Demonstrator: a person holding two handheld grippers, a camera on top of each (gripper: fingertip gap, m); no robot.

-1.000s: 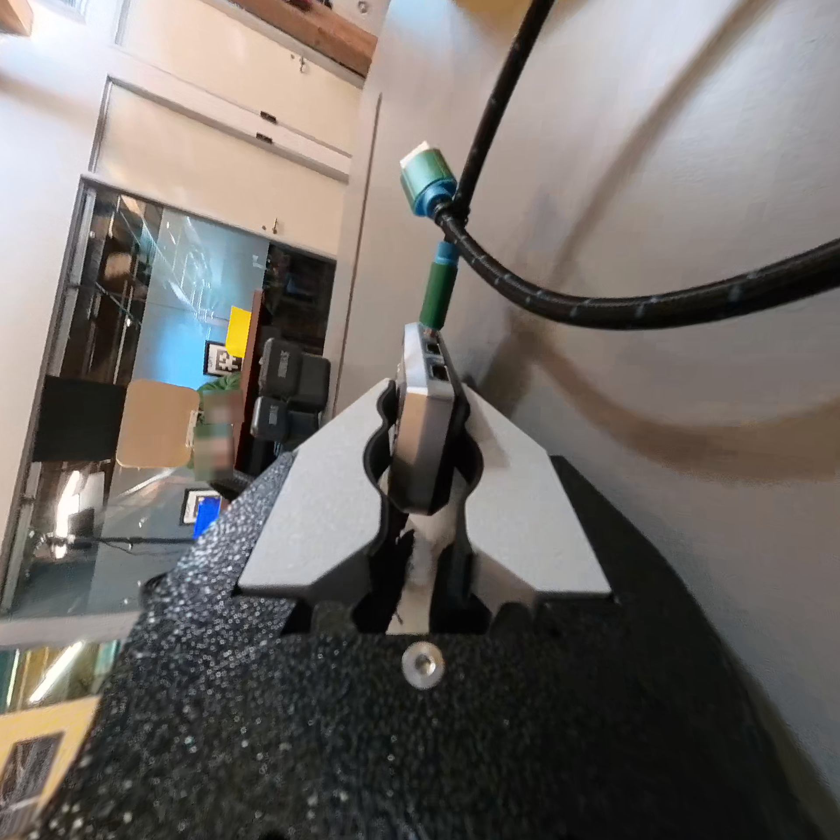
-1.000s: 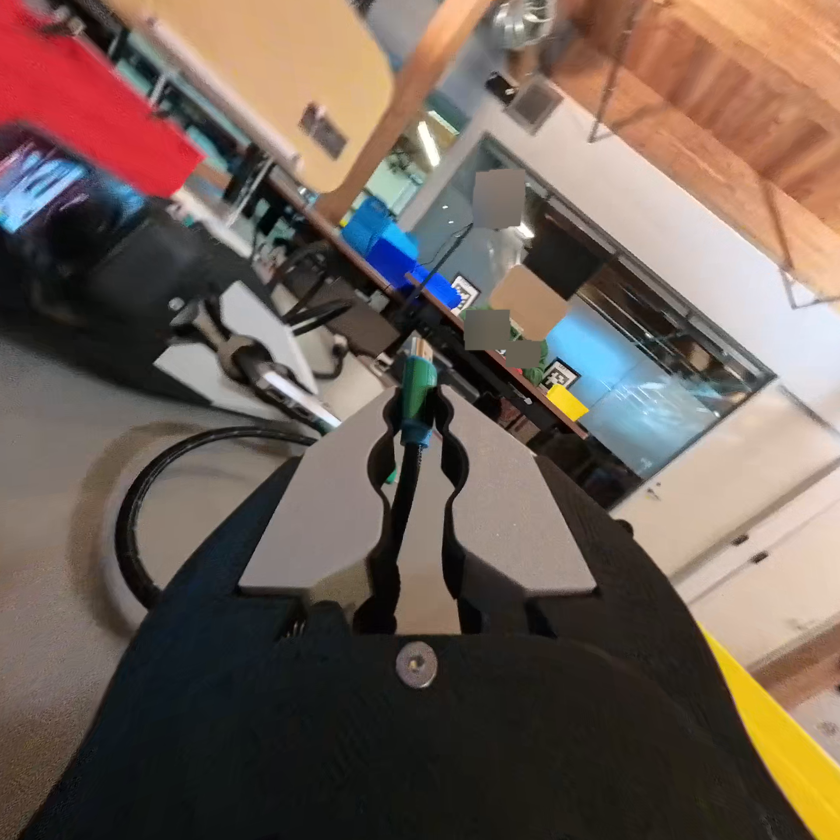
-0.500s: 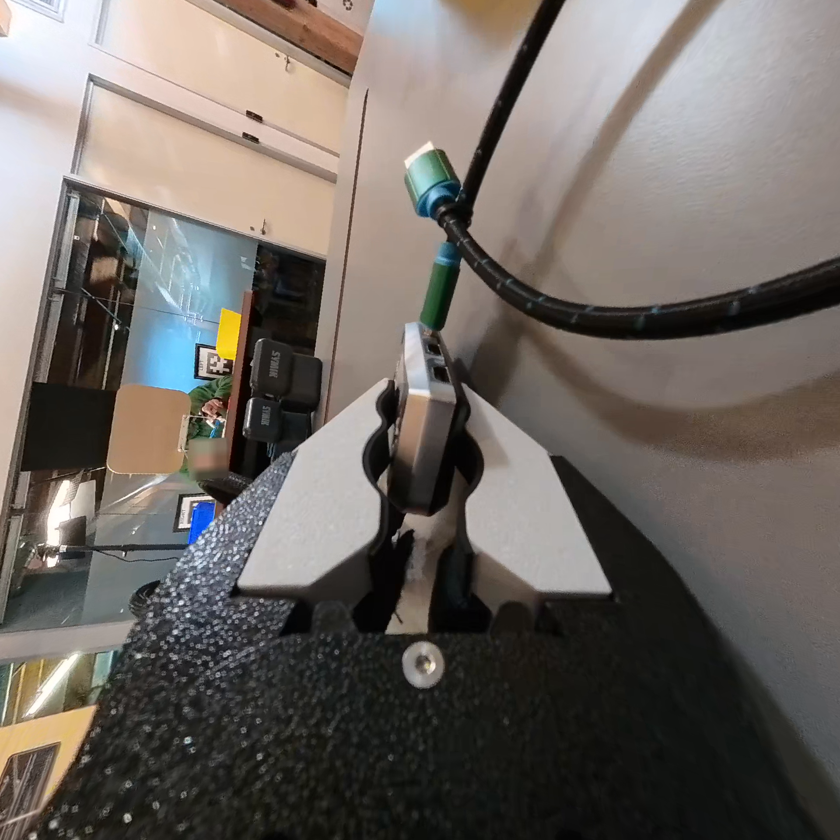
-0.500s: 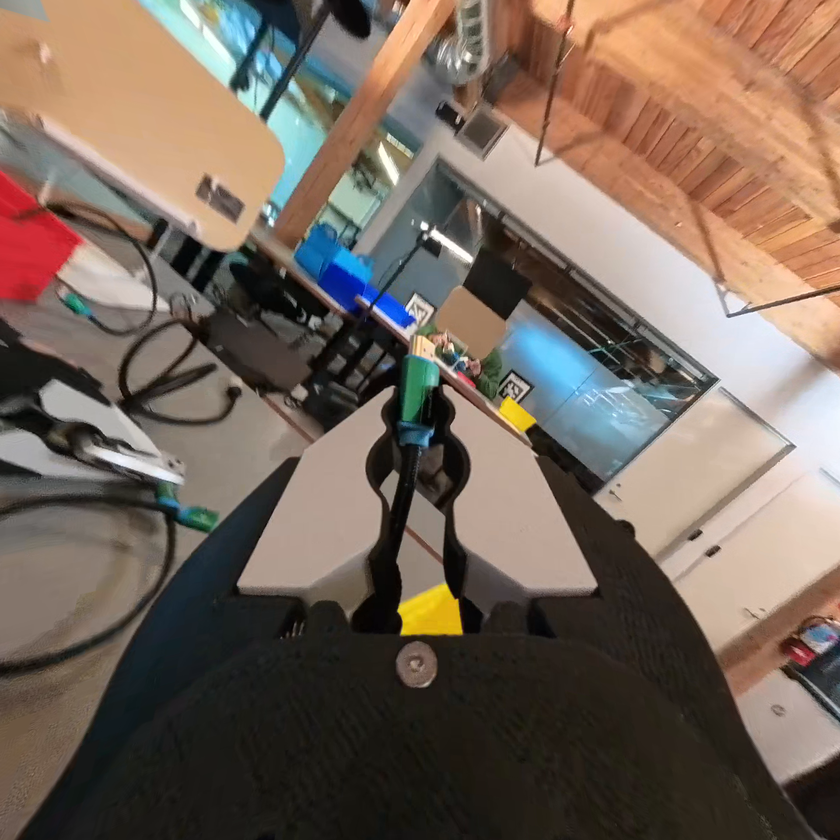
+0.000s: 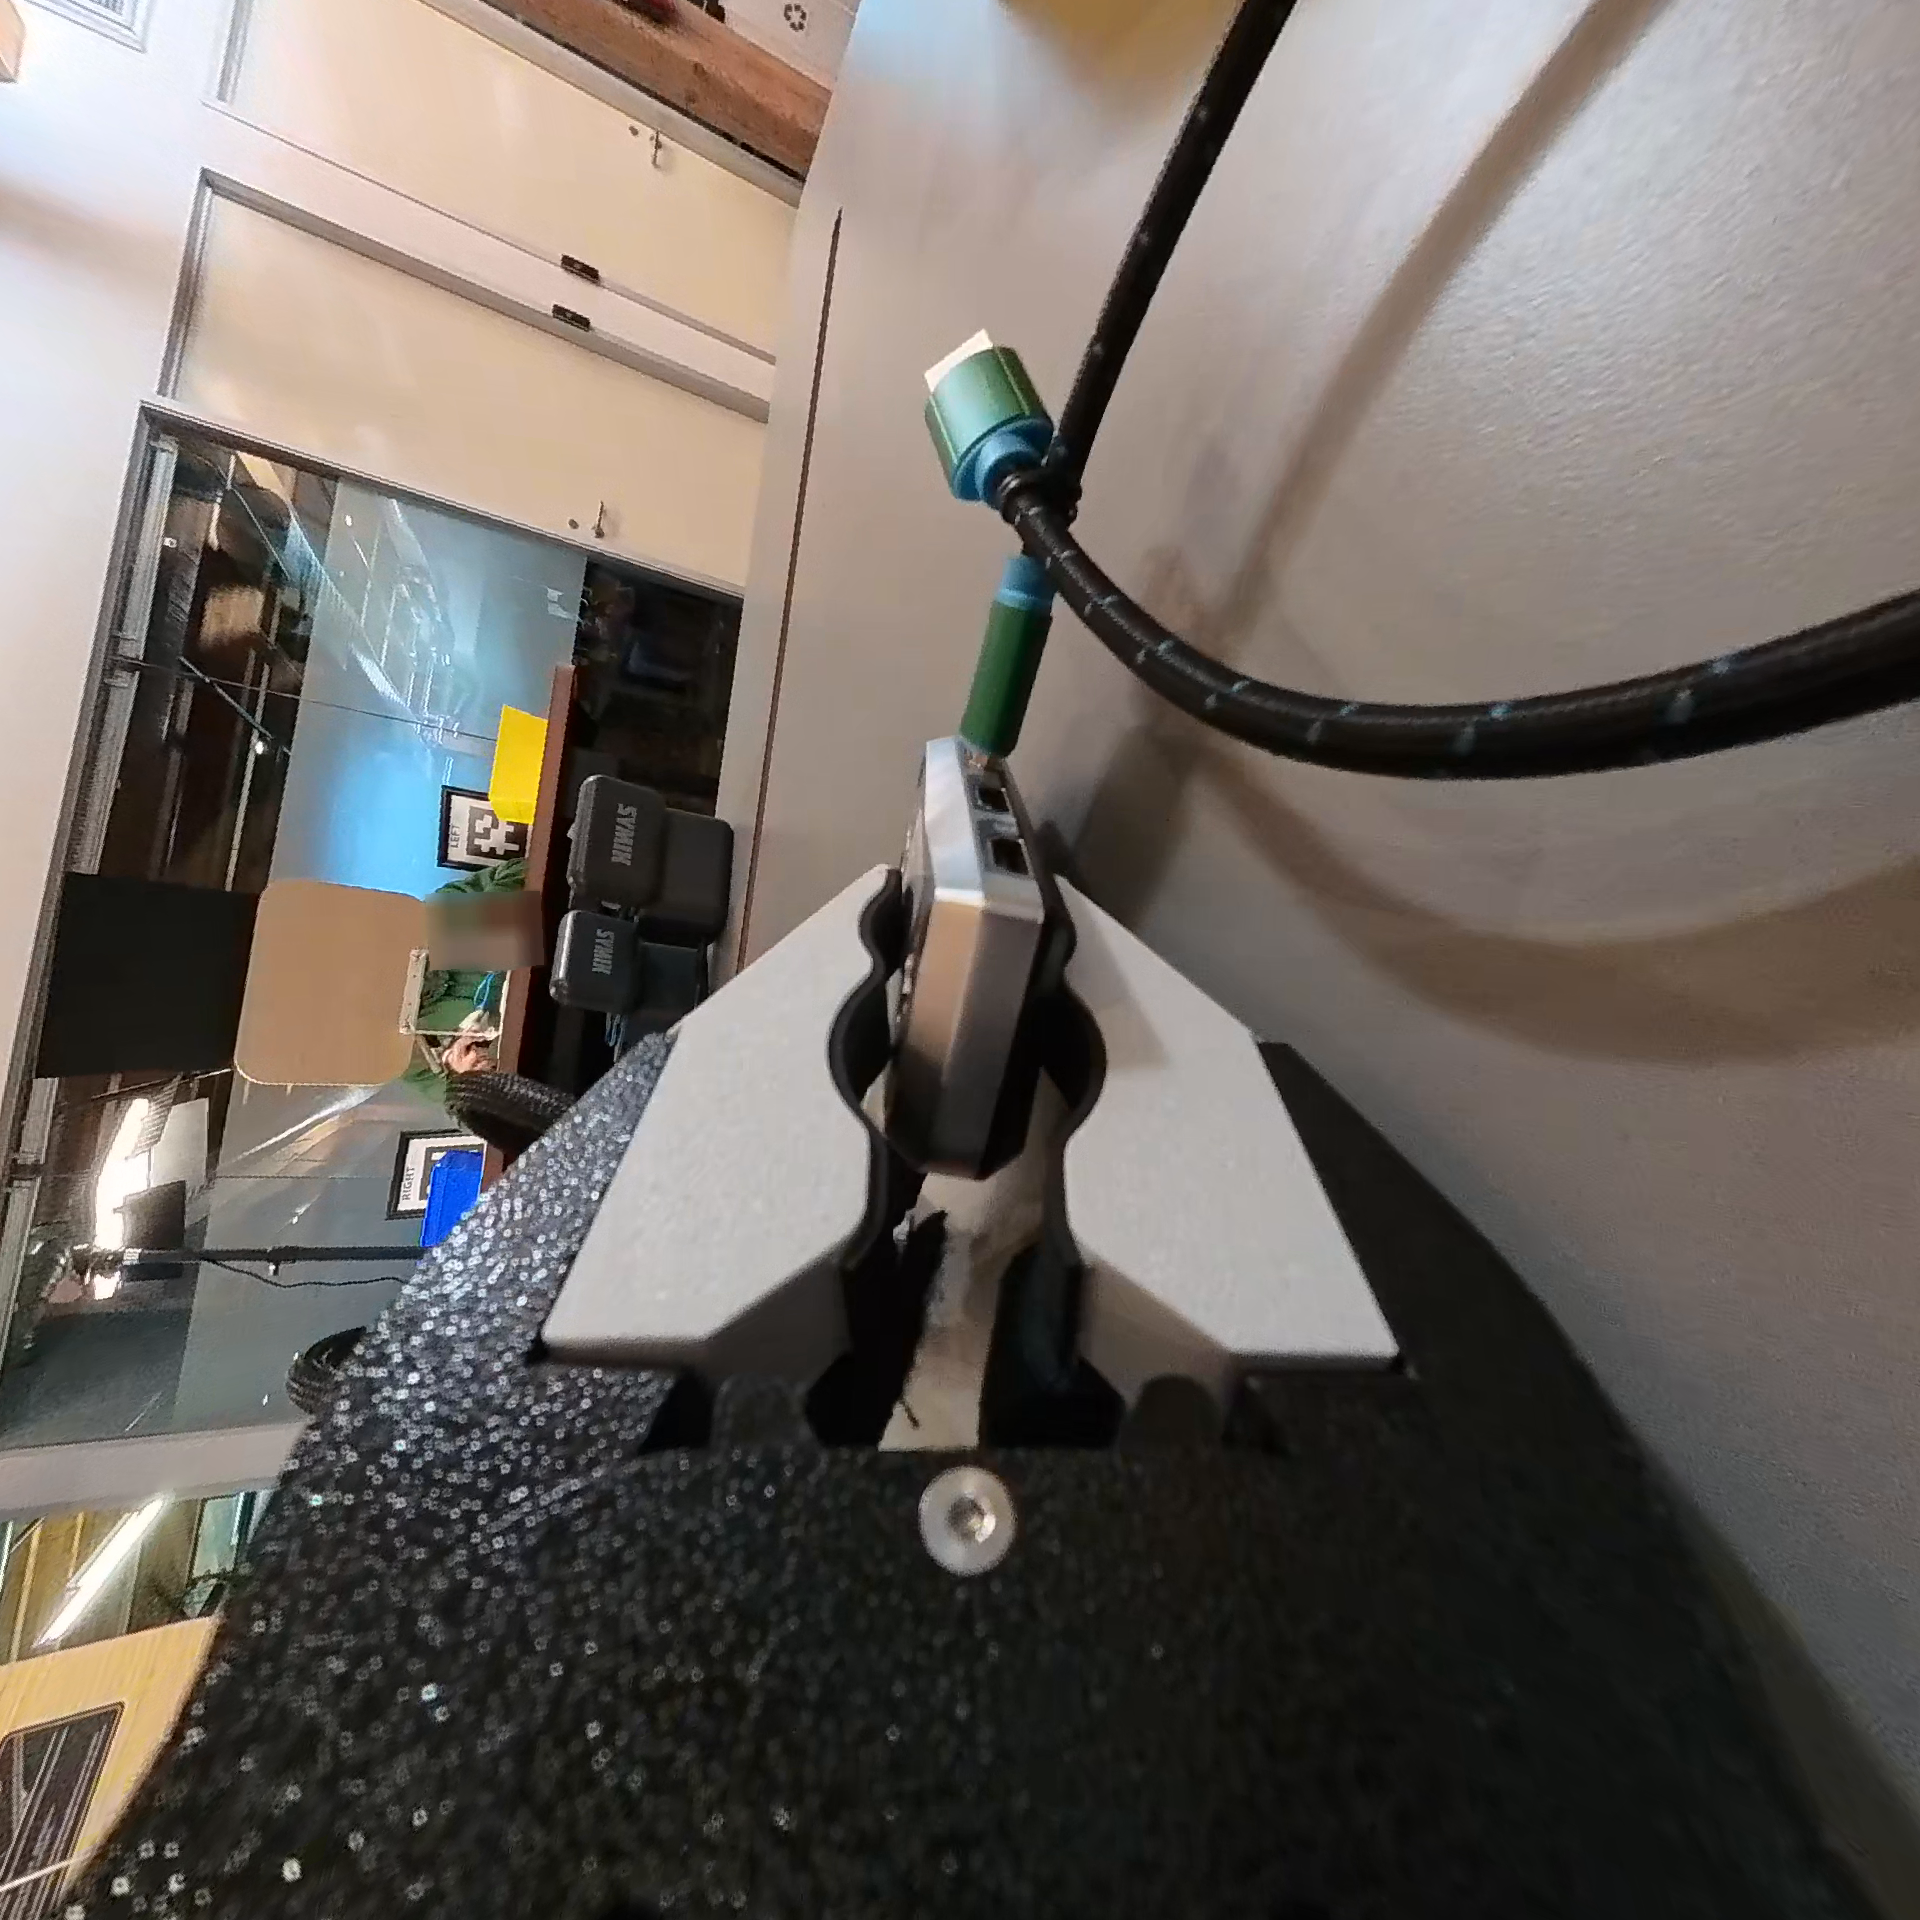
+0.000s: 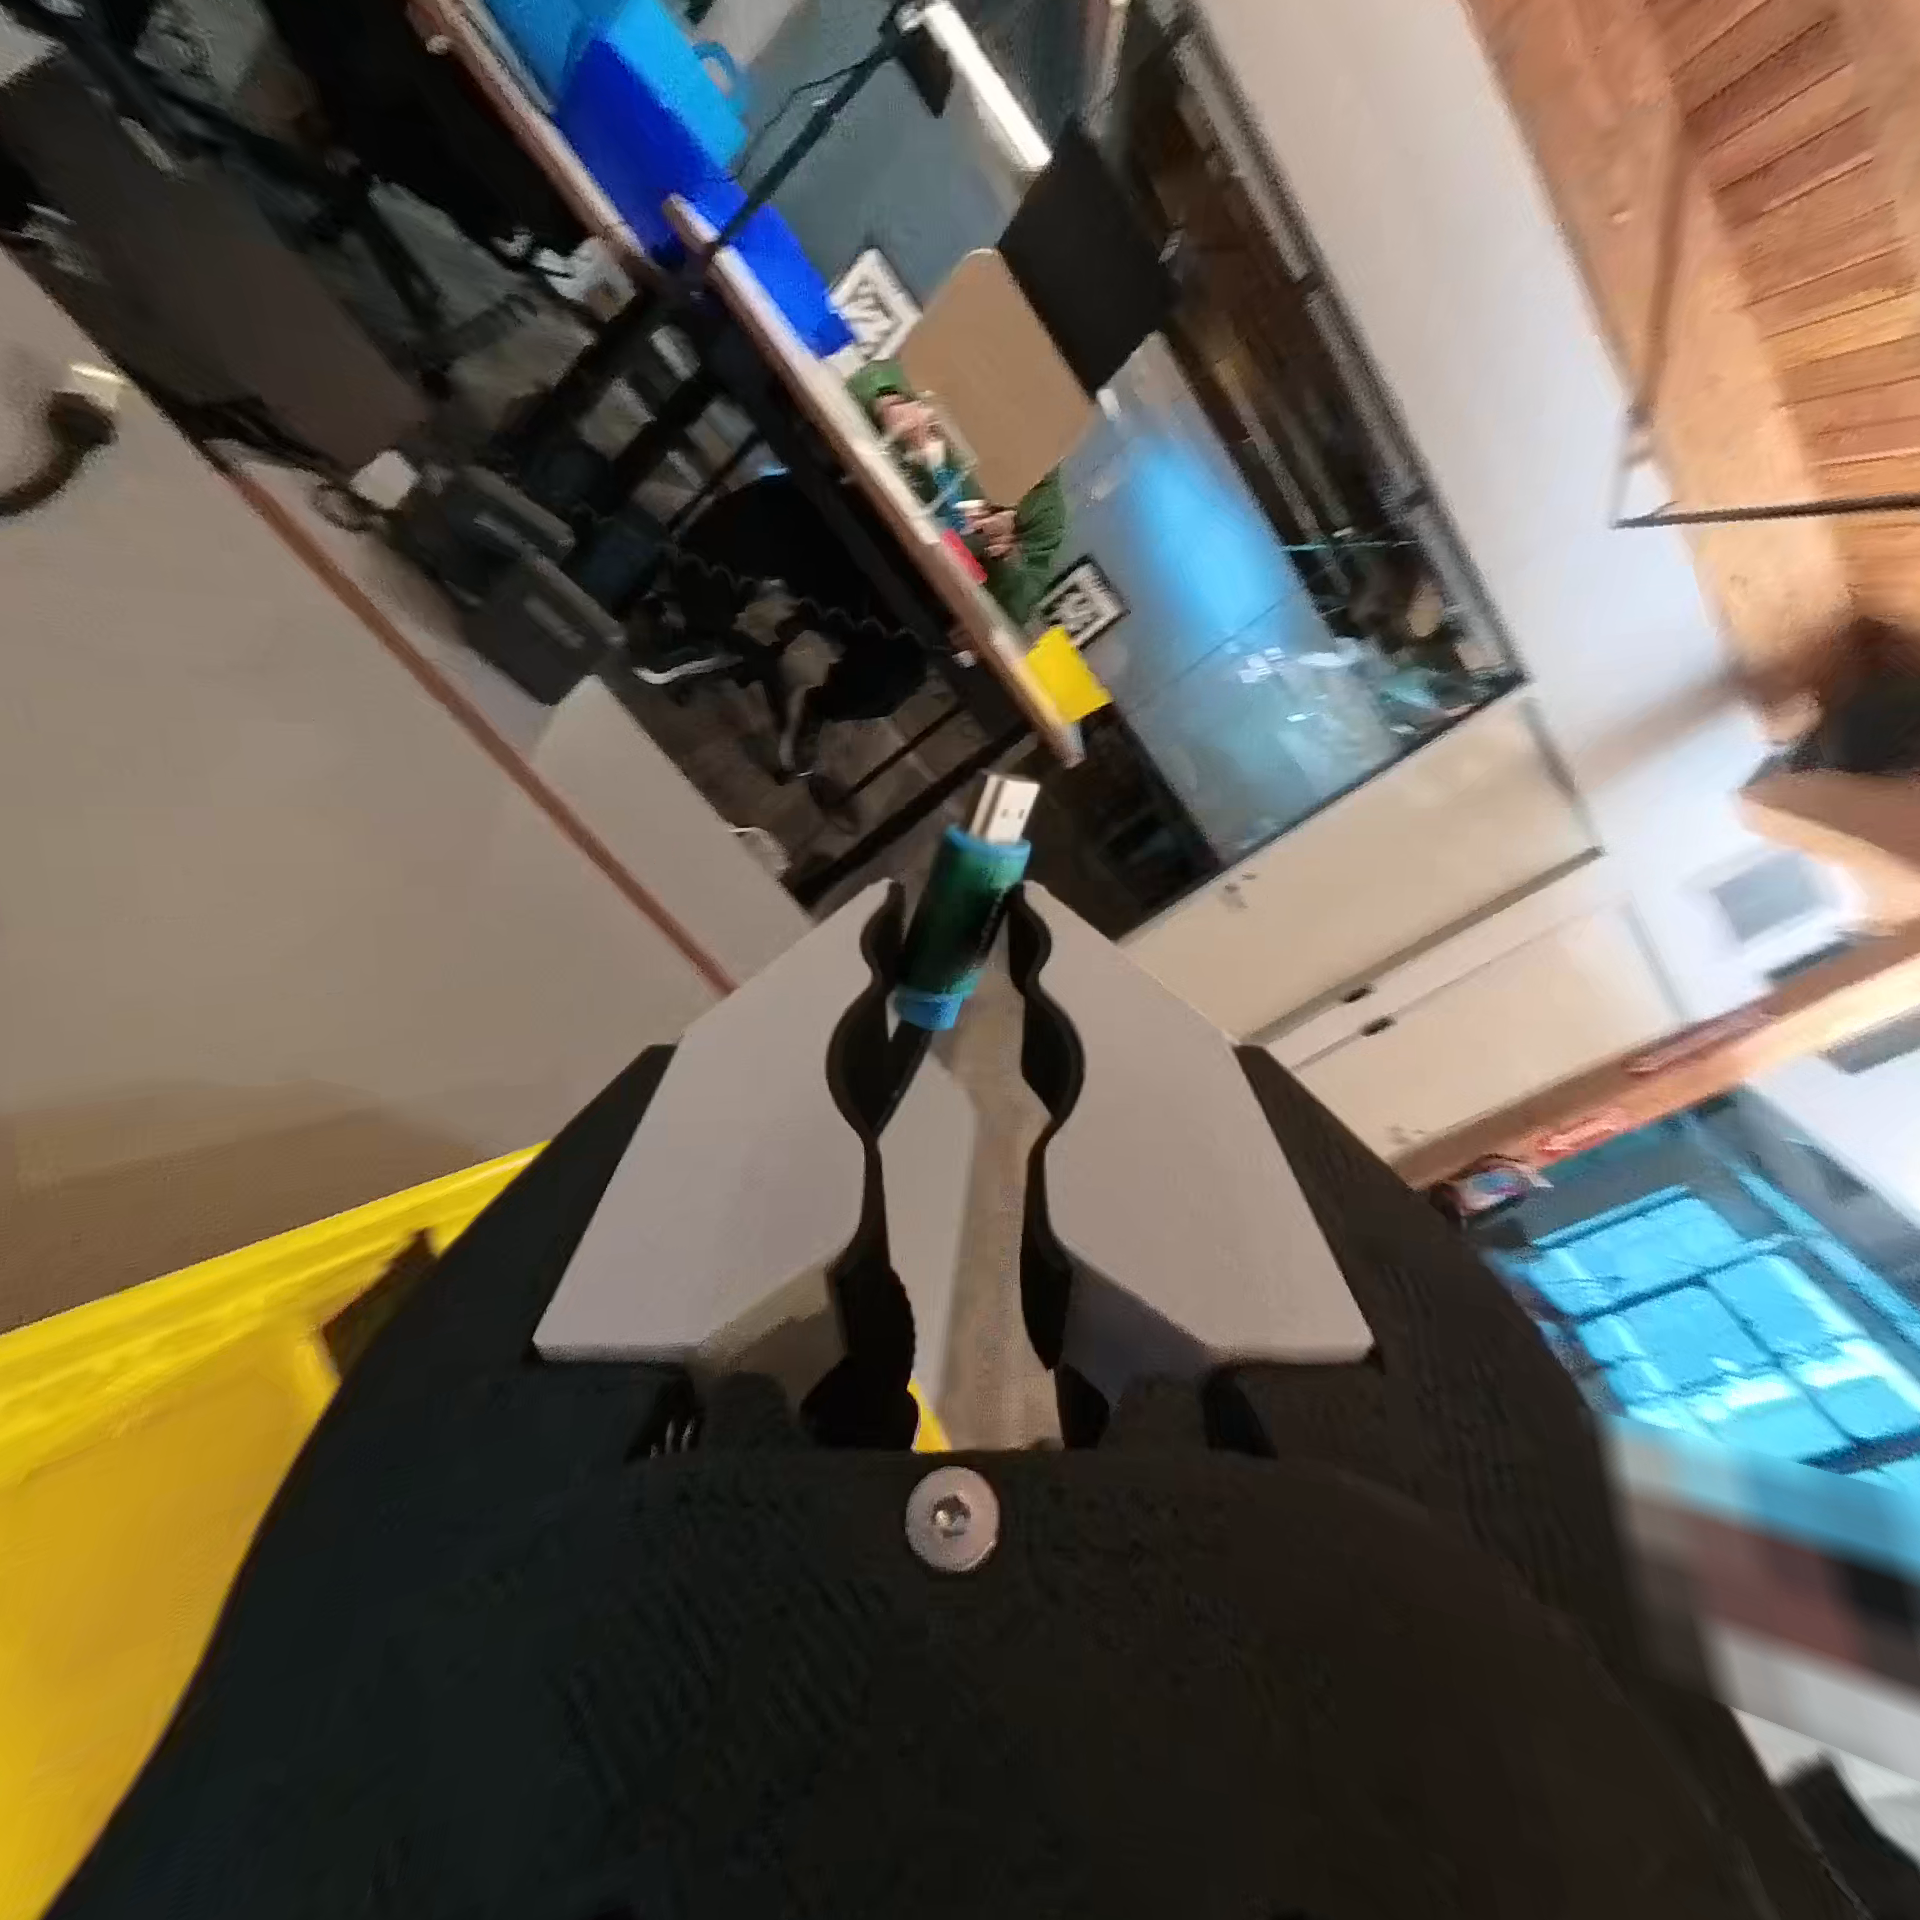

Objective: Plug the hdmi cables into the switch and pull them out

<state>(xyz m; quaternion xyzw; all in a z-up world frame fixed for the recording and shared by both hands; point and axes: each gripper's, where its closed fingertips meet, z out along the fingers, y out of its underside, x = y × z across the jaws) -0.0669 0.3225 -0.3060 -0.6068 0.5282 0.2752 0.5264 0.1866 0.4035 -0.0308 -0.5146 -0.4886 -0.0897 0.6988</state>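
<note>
Indoors, above a grey tabletop (image 5: pixel 1558 416), left tongs (image 5: pixel 971 997) clamp the switch (image 5: pixel 971 956); right tongs (image 6: pixel 951 935) clamp a plug (image 6: pixel 961 914).

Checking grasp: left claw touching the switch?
Touching. Left wrist view shows the left claw fingers pressed against both sides of the silver switch.

I see a grey table (image 5: pixel 1558 416); a black braided cable (image 5: pixel 1455 727) and its green plug (image 5: pixel 982 421) lie on it.
</note>
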